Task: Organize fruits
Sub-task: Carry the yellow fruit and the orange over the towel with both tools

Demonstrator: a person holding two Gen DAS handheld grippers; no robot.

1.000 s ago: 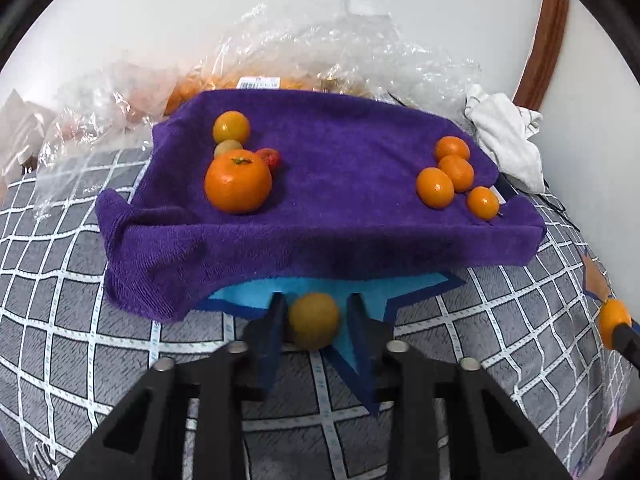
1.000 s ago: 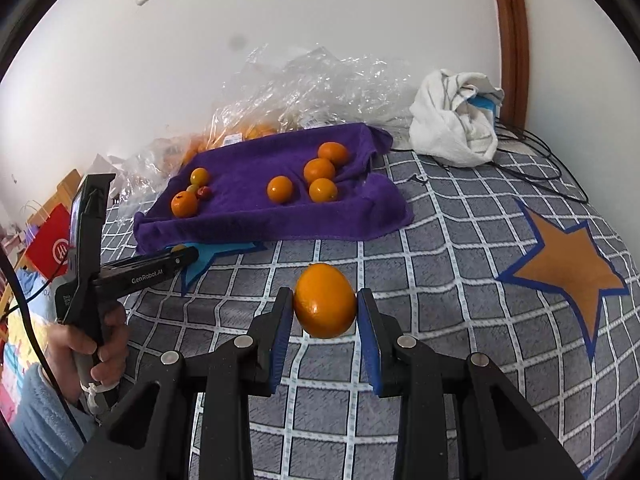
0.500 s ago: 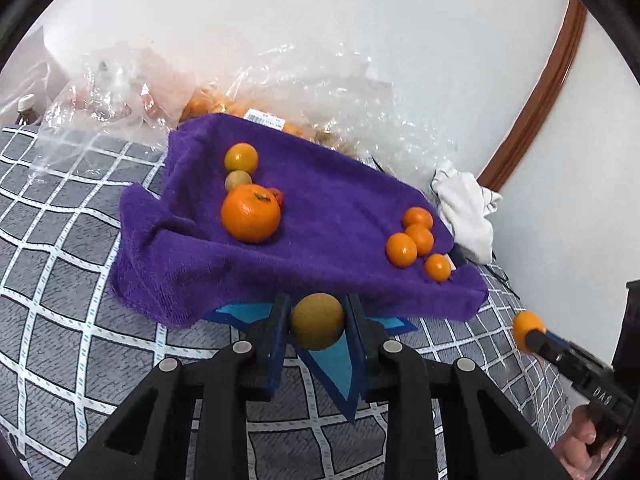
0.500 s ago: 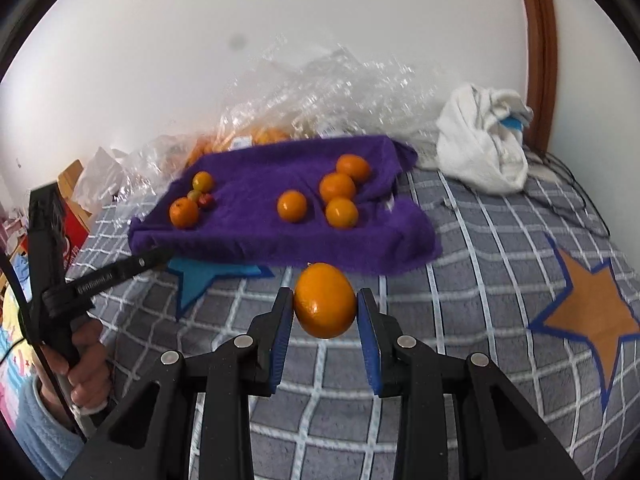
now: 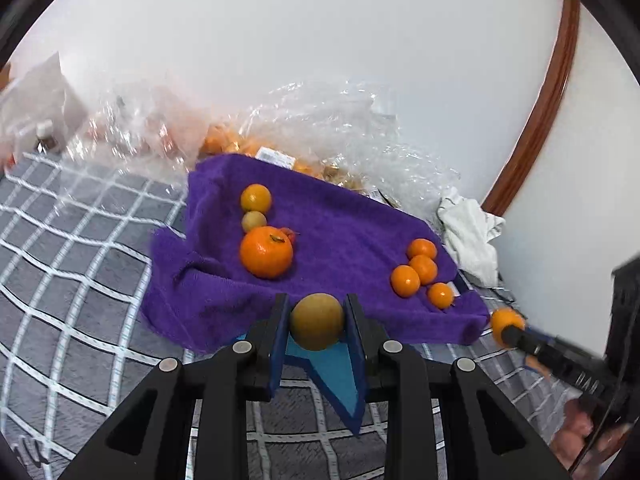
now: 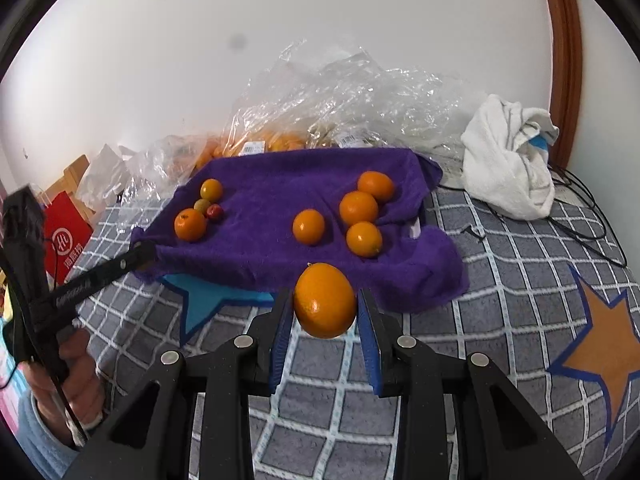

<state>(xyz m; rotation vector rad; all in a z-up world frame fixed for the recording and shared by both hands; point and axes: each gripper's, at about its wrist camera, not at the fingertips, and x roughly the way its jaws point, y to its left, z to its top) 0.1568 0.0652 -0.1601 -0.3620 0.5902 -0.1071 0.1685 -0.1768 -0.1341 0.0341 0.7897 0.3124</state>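
We hold a fruit in each hand, both short of the purple towel (image 6: 280, 184) that serves as the sorting ground. The left gripper (image 5: 316, 322) is clamped on a dull yellow-brown fruit (image 5: 317, 321), which hangs above the towel's near edge. The right gripper (image 6: 325, 304) pinches a bright oval orange (image 6: 325, 300), also just in front of that near edge.

On the towel the fruit sits in two groups. At the left end, the big orange (image 5: 266, 252) lies with three small fruits behind it, one of them red. At the right end are four small oranges (image 6: 359, 208). By colour and size, we judge the dull fruit belongs with the left group and the bright one with the right.

To place well, we should carry each fruit clear over the raised, rumpled near hem, lower it until it rests on the cloth, and only then let go — round fruit dropped on a slope will roll. The towel's middle is bare and gives the most room. The right end sags toward the checked bedspread (image 6: 500, 280), so we should set down well inside it. Behind the towel, crinkled plastic bags (image 6: 340, 92) crowd the far edge — we should not overshoot.
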